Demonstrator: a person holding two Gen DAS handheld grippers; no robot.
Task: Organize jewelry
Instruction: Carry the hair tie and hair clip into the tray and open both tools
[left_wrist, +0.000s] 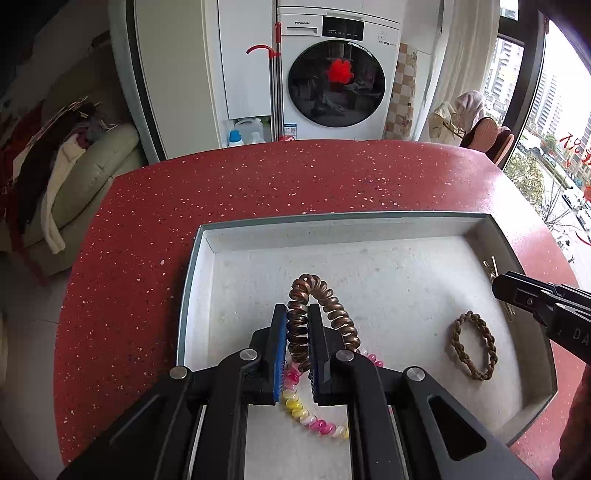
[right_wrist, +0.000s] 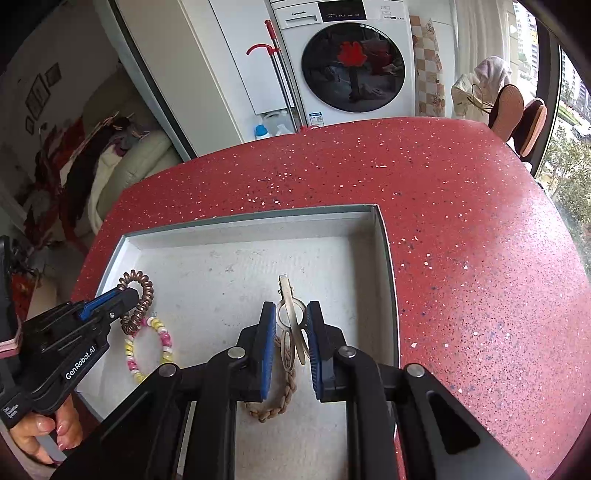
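My left gripper (left_wrist: 297, 310) is shut on a copper-brown spiral hair tie (left_wrist: 332, 306), whose loop arches past the fingertips above a white tray (left_wrist: 332, 218). Under it in the tray lies a pink-and-yellow spiral tie (left_wrist: 314, 421), and to the right a brown braided band (left_wrist: 472, 347). My right gripper (right_wrist: 291, 308) is shut on a pale gold hair clip (right_wrist: 286, 291) that sticks out forward over the tray (right_wrist: 258, 218). The braided band (right_wrist: 284, 398) lies beneath it. In the right wrist view the left gripper (right_wrist: 129, 295) comes in from the left with the copper tie (right_wrist: 142, 295), held by a hand (right_wrist: 44, 432).
The tray sits on a red speckled table (left_wrist: 258, 177) with a rounded far edge. Behind stand a washing machine (left_wrist: 336, 81), a red-handled mop (left_wrist: 275, 74) and a sofa (left_wrist: 92, 162) piled with clothes. A window is at the right.
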